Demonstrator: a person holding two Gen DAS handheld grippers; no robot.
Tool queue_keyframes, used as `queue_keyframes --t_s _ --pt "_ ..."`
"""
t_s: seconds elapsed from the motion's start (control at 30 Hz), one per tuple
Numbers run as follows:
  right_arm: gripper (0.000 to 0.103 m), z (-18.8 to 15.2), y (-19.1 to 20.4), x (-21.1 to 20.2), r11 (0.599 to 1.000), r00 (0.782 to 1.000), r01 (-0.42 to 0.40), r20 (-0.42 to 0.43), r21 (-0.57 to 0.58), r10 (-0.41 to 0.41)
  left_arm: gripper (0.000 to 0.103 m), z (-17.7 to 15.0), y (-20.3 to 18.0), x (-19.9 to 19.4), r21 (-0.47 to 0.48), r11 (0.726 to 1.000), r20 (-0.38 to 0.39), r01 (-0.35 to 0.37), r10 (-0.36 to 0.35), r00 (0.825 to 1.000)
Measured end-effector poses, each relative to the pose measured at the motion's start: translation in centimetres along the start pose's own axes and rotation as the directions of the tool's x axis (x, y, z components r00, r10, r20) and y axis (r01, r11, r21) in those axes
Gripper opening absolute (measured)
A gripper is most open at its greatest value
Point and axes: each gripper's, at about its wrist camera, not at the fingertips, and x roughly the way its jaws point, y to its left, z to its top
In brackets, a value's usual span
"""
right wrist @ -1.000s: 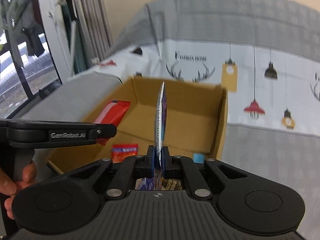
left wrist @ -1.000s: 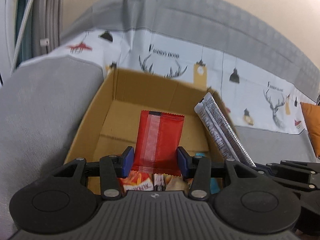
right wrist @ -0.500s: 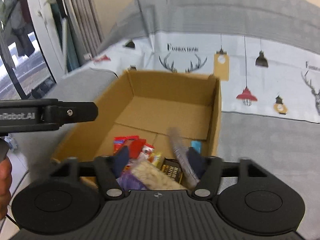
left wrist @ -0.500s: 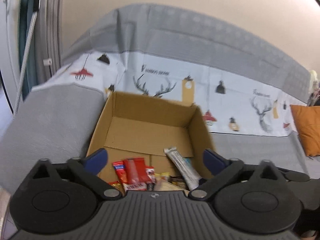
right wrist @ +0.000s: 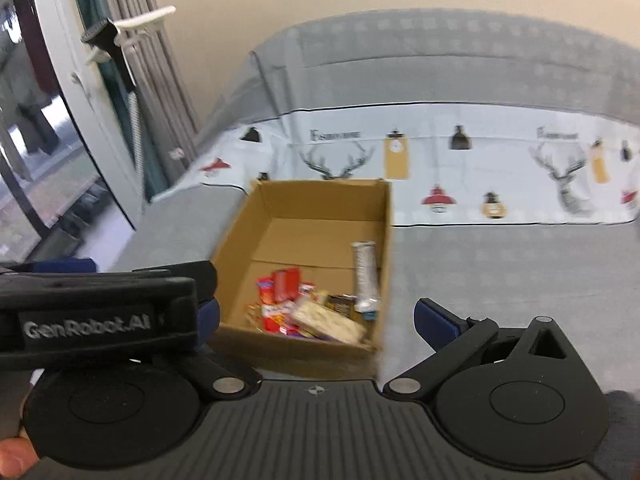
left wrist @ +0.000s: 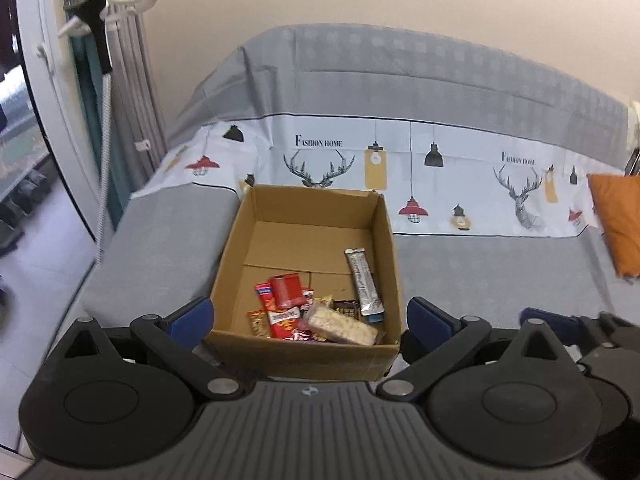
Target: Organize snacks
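An open cardboard box [left wrist: 386, 240] [right wrist: 382, 236] stands on the grey sofa seat. Inside lie a red packet [left wrist: 286, 290] [right wrist: 286, 284], a silver stick packet [left wrist: 363, 280] [right wrist: 365, 276], a pale cereal bar [left wrist: 342, 324] and several small snacks, piled at the near end. My left gripper [left wrist: 308, 318] is open and empty, held back above the box's near wall. My right gripper [right wrist: 316, 318] is open and empty too, beside the left one, whose body [right wrist: 96, 316] covers the right gripper's left finger.
The sofa cover has a white printed band [left wrist: 440, 176] behind the box. An orange cushion [left wrist: 618, 220] lies at the far right. Curtains and a glass door [left wrist: 40, 120] stand at the left, with a white hook rack [left wrist: 120, 4] up high.
Both grippers opened, dropping the red packet and the silver stick packet into the box, then drew back and up from it.
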Motion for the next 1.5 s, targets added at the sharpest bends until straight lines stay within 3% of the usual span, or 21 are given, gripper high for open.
queue_keyframes --t_s 0.4,1.5 --pt "0.102 -0.1 0.4 -2.7 0.999 0.999 0.038 -0.013 0.015 -0.038 0.103 0.0 -0.8 -3.0 0.006 0.997 -0.021 -0.076 0.077 0.997" --pt "0.102 -0.6 0.2 -2.6 0.998 0.996 0.051 -0.069 0.032 -0.048 0.103 -0.4 -1.2 -2.7 0.03 0.996 -0.074 -0.081 0.083 0.994"
